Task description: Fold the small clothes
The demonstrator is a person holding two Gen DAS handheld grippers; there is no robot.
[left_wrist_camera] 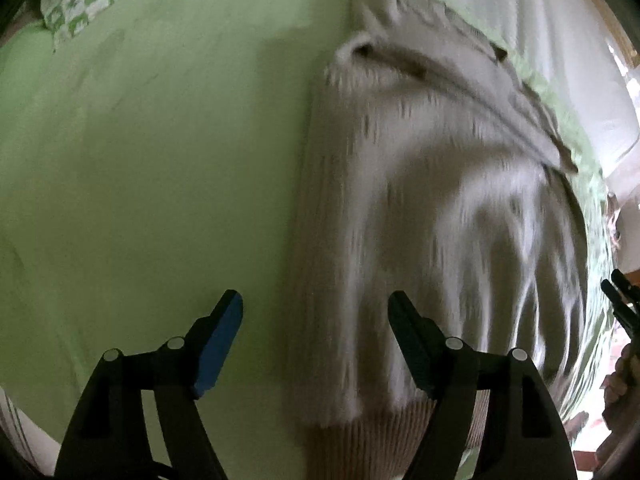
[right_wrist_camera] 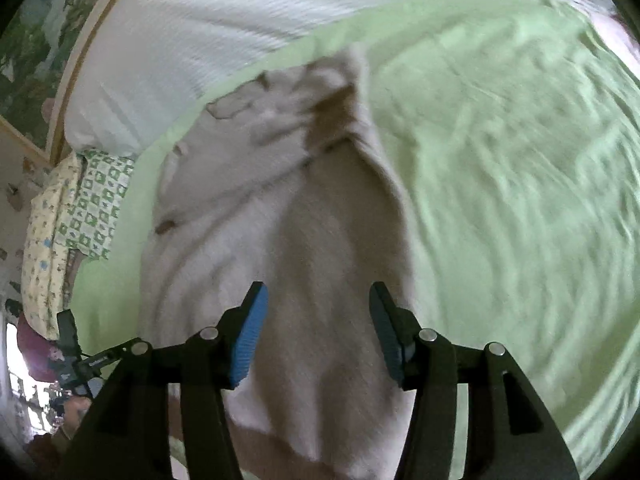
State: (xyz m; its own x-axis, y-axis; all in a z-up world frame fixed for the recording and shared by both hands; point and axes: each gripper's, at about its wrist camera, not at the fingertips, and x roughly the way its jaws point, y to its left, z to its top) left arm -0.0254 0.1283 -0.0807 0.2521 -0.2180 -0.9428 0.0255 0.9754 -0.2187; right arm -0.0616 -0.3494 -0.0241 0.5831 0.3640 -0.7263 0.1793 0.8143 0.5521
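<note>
Beige sweater (left_wrist_camera: 432, 200) being spread on the green sheet (left_wrist_camera: 140, 160), left gripper (left_wrist_camera: 316, 312) and right gripper (right_wrist_camera: 316, 300) being held wide open above it, nothing being gripped.

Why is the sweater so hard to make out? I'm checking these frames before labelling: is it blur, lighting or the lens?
Left wrist view: motion blur streaks the sweater; fisheye bends the green sheet; the left gripper stays sharp but dark. Right wrist view: sweater and sheet smear alike; right gripper crisp.

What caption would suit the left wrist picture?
Open left gripper hovering over a beige sweater spread on a green bedsheet.
</note>
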